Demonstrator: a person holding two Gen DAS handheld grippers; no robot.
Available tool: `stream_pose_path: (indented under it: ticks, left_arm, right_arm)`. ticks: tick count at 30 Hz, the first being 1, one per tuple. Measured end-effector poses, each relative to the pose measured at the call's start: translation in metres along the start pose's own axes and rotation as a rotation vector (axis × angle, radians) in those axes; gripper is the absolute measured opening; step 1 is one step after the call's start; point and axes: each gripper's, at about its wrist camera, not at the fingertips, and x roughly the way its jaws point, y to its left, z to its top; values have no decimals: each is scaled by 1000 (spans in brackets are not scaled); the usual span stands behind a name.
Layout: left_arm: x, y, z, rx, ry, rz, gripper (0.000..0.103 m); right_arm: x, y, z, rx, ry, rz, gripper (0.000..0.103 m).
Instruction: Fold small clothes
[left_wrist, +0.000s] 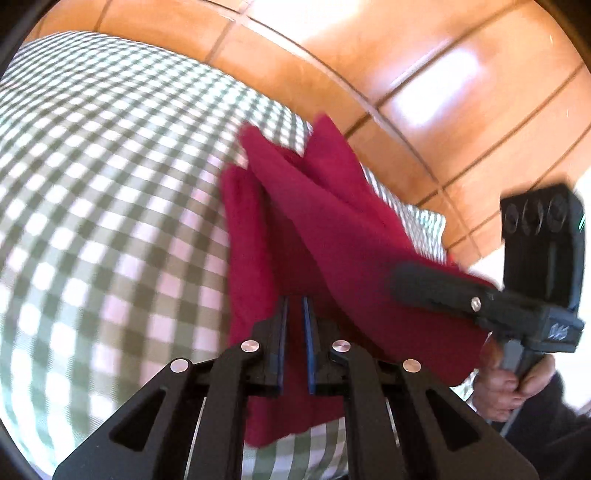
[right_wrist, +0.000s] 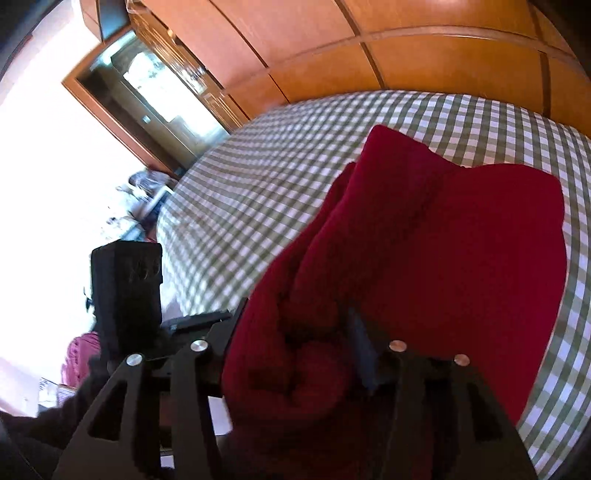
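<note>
Closest in, left hand-held gripper (left_wrist: 295, 317) clamped down narrow on a bunched edge of the red garment (left_wrist: 295, 221), blue pads pinching the fabric, cloth draped both above and below the fingers. Right hand-held gripper (right_wrist: 295, 332) standing partly apart with a thick roll of the same red cloth bulging between its fingers; can't really tell from the right wrist view whether the pads are pressing it or just sitting around it, so no call on a firm hold there. From the left wrist view, one black finger of that right tool lying across the garment, a hand (left_wrist: 513, 384) wrapped round its handle at the right edge. Garment itself spread over the green-and-white checked bed (left_wrist: 92, 184), near the bed's edge, with a couple of loose flaps sticking up and layers overlapping unevenly. Looks like mid-fold at best: one side doubled over, nothing squared off, edges not lined up, final fold and smoothing not yet done. Farther back, just wooden wardrobe panels (right_wrist: 406, 55) and a bright doorway.
</note>
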Motion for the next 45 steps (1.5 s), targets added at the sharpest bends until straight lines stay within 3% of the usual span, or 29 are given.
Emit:
stream_pose_path:
  ticks: [2, 5, 9, 10, 13, 15, 18, 21, 22, 23, 24, 25, 28, 30, 32, 35, 38, 39, 40, 41, 45]
  left_arm:
    - [-18, 8, 2, -39, -35, -6, 7]
    - [-44, 9, 7, -52, -81, -20, 7]
    - [-62, -13, 18, -20, -98, -92, 7]
    - [-61, -21, 23, -5, -90, -103, 9]
    - [-50, -31, 28, -22, -47, -160, 53]
    - [-38, -38, 27, -40, -2, -198, 53]
    - [-21, -50, 26, -15, 46, -168, 53]
    - [-3, -58, 18, 9, 116, -142, 53]
    - [3, -58, 16, 19, 129, -119, 50]
    - [8, -58, 14, 22, 143, -98, 37]
    - [11, -56, 13, 27, 148, -87, 28]
    - [12, -56, 12, 39, 145, -73, 7]
    - [-11, -62, 10, 76, 55, -110, 5]
    - [-25, -67, 7, 115, 22, -106, 5]
    - [-28, -59, -2, 115, 30, -86, 5]
    - [-2, -29, -23, 73, 125, 22, 5]
    - [5, -16, -25, 21, 126, -16, 6]
    - [1, -17, -22, 15, 110, -49, 8]
    - [-4, -18, -17, 11, 90, -94, 18]
    - [-8, -19, -12, 11, 76, -110, 27]
    - [-14, -19, 13, -17, 42, -145, 41]
  right_arm:
    - [-21, -1, -12, 11, -38, 41, 63]
    - [-48, -4, -30, 16, -80, 43, 65]
    - [-72, -15, -60, -7, -88, -110, 66]
    - [-74, -18, -71, -24, -77, -167, 66]
    - [-70, -24, -97, -71, -35, -287, 68]
    - [-64, -29, -109, -88, -7, -330, 72]
    - [-53, -38, -126, -84, 33, -362, 73]
    - [-42, -45, -128, -42, 14, -374, 73]
    - [-38, -52, -125, -14, 1, -365, 73]
    - [-36, -57, -123, 2, -10, -364, 72]
    - [-41, -58, -122, 11, -22, -368, 63]
    - [-38, -59, -118, 21, -40, -377, 38]
    - [-43, -46, -118, -33, -59, -385, 19]
    - [-41, -46, -121, -61, -34, -379, 17]
    - [-33, -53, -127, -59, -9, -395, 17]
    - [-25, -60, -128, -50, 9, -388, 16]
    - [-28, -60, -127, -67, 16, -381, 20]
    - [-29, -61, -126, -63, 17, -375, 30]
    - [-32, -63, -125, -56, 21, -362, 41]
    - [-35, -64, -124, -59, 17, -359, 44]
    - [-59, -65, -125, -61, 10, -357, 60]
